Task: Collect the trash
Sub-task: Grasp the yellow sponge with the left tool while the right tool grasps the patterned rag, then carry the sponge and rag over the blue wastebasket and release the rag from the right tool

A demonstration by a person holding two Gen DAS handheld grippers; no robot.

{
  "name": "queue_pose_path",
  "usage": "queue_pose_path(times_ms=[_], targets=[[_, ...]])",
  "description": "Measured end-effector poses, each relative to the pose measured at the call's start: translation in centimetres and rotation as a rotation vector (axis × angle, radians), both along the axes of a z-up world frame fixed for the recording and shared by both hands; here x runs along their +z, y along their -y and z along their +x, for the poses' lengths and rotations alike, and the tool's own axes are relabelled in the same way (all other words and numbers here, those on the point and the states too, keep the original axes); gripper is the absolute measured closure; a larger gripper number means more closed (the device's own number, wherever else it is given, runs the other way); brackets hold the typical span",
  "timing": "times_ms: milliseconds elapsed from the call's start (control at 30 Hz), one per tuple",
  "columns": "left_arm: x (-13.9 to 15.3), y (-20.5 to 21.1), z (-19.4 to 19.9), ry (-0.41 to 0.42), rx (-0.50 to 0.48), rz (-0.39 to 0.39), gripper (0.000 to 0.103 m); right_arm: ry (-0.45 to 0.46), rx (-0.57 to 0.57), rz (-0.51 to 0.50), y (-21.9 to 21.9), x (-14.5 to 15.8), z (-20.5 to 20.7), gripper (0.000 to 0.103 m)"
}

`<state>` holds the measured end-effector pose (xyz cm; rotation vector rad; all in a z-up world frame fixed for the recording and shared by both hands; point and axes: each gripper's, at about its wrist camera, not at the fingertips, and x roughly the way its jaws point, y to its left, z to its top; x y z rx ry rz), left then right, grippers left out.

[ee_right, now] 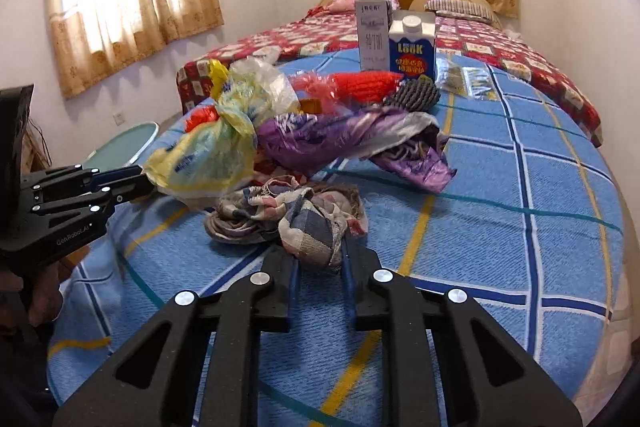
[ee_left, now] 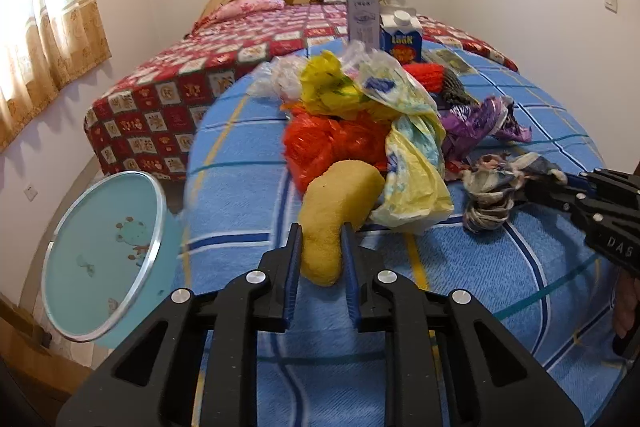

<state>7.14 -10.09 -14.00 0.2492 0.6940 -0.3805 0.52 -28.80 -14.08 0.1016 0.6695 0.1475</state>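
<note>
- While the left gripper (ee_left: 321, 239) reaches in from the near edge of the blue checked blanket (ee_left: 500, 267), its fingers (ee_left: 294, 255) press on both sides of a yellow sponge (ee_left: 334, 215) — clamped on its lower end.
- That sponge lies at the near side of the trash heap, touching the orange plastic bag (ee_left: 320, 143) behind it and just beside a pale yellow printed bag (ee_left: 416, 183).
- Over on the right, the right gripper (ee_right: 320, 259) has its fingers (ee_right: 348, 267) closed around a fold of a crumpled checked rag (ee_right: 288, 215), which rests on the blanket in front of a purple wrapper (ee_right: 328, 139).
- Behind the heap stand a blue carton (ee_right: 412, 45) and a tall grey box (ee_right: 374, 35), touching side by side.
- A red mesh bundle (ee_right: 360, 83) and a dark striped scrubber (ee_right: 414, 93) lie just before the cartons.
- Left of the blanket's edge sits a teal round bin (ee_left: 104, 259), tilted toward the camera.
- Farther back is a bed with a red patterned cover (ee_left: 168, 99).
</note>
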Motion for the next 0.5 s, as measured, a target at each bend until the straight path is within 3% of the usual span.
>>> queue_pose_path(times_ms=[233,500], targets=[[3.2,-3.4,-0.9,0.061,0.063,0.0,0.084,0.107,-0.01,0.016,0.8,4.3,-1.9,0.086],[5.9,-8.1,0.0,0.114,0.228,0.037,0.084,0.186,-0.005,-0.001,0.0,8.2,-1.4,0.086]])
